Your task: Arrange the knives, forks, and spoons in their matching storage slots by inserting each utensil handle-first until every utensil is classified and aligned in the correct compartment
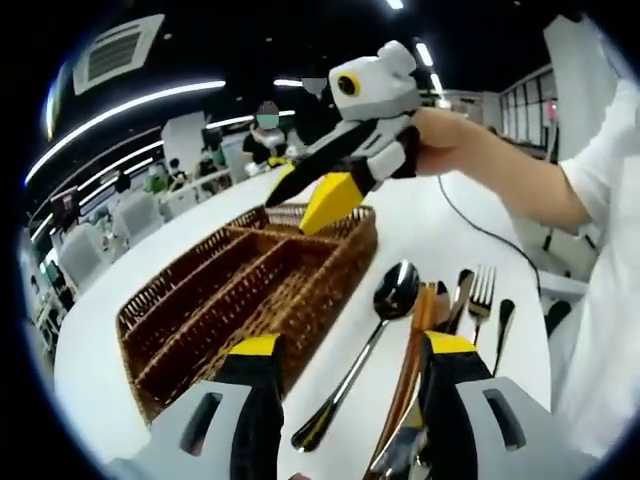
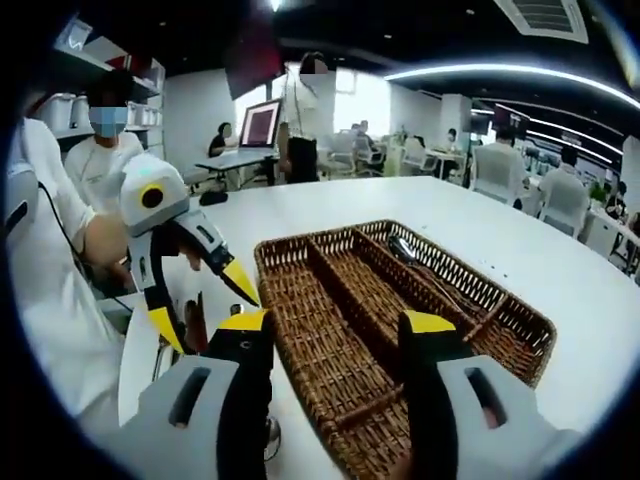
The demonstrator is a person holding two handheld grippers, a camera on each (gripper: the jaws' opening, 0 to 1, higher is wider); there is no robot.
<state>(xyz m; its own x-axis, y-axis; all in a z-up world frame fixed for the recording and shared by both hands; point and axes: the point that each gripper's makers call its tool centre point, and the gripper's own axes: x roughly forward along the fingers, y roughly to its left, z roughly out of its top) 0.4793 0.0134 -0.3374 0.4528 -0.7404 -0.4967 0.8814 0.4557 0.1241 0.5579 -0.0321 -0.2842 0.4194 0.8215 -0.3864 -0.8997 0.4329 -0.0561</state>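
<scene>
Lowest in the left gripper view, the left gripper [image 1: 345, 375] gapes wide over a spoon [image 1: 372, 338] running lengthwise up-frame, bowl uppermost. Forks [image 1: 481, 297] lie right; the wicker tray [image 1: 190, 325] lies left on the white desk [image 1: 440, 225]. Right gripper [image 1: 300, 190] hovers apart above.

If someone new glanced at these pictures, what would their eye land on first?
Probably the brown wicker tray with long compartments, mid-table, one spoon already lying in its far slot. Next, the loose cutlery beside the tray on the white table, and the right gripper hovering open above the tray's far end.
</scene>
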